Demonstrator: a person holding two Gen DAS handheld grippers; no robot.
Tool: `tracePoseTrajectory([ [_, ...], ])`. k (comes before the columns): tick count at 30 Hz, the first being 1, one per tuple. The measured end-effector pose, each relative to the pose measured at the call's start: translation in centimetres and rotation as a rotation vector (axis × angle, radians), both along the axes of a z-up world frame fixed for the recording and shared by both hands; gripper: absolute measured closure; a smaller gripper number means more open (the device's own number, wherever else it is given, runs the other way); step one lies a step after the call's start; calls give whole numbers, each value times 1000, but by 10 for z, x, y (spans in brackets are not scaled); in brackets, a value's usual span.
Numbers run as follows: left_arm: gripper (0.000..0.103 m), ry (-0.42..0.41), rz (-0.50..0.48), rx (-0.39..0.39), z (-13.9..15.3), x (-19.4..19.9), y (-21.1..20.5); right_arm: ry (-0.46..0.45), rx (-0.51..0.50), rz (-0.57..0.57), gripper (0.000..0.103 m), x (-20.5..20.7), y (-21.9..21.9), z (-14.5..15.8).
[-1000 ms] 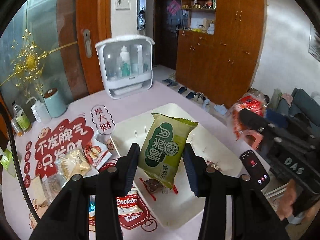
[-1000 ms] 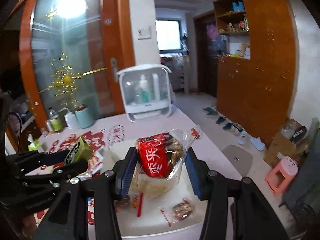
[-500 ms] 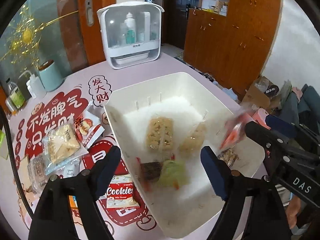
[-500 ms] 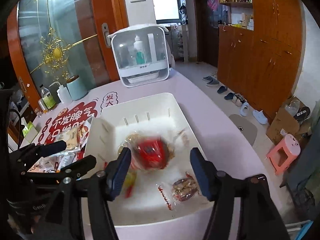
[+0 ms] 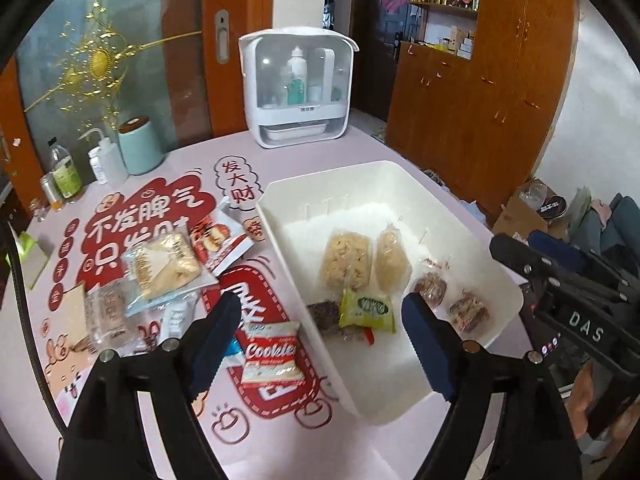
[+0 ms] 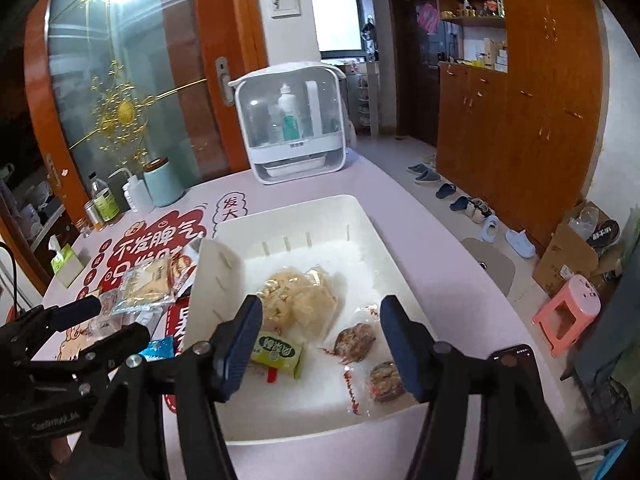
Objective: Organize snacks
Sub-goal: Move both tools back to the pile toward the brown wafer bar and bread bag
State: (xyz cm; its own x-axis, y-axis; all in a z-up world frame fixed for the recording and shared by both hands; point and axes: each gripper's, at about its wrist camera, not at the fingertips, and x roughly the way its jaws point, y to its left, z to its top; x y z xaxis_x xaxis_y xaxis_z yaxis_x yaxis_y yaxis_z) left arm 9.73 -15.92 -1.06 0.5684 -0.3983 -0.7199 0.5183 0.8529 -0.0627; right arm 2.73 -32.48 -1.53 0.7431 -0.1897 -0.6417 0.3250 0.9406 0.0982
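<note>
The Cookies packet (image 5: 273,354) lies flat on the printed table mat (image 5: 132,216), just outside the left wall of the white bin (image 5: 288,248), and it looks like the likeliest next pick. Its long axis runs roughly away from the left wrist camera, a touch tilted, short edges near and far, so open jaws coming down along that line would close across its narrow width. The left gripper (image 5: 322,346) hangs right over that boundary: jaws spread wide, nothing between the pads, the left finger over the mat beside the packet and the right finger over the bin floor. So the packet sits just inside the left jaw rather than centred; by my reading a small shift to the left would centre the jaws on it. Over in the bin, the green packet (image 5: 368,312) rests on the floor near the front, partly over a dark bar, with two pale puffed cakes (image 5: 348,264) behind it and two brown wrapped sweets (image 6: 354,342) to the right. The right gripper (image 6: 320,340) is parted and empty as well, poised above the bin's contents, with the bin wall between it and the mat. That makes the left hand clearly the nearer one to the Cookies packet and to the loose pile farther left, the clear-wrapped sandwich biscuit (image 5: 164,264) and the red-and-white pack (image 5: 220,240) overlapping each other. The bin wall touches none of them, as far as I can tell.
</note>
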Motion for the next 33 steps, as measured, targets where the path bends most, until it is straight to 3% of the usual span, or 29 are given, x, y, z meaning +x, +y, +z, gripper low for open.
tracePoseTrajectory([
  [8,21,-49,38,64,-5,-32,47,8,-36,44,41,-4,27,2],
  [19,21,-45,266,125,-13,-28,173,16,-48,164,41,20,84,6],
  [24,21,-65,380,148,-3,-5,236,20,-37,262,41,54,127,13],
  [28,20,-50,417,144,3,29,273,39,-16,352,41,94,167,17],
  [33,19,48,445,109,-14,90,313,122,25,486,41,159,230,1],
])
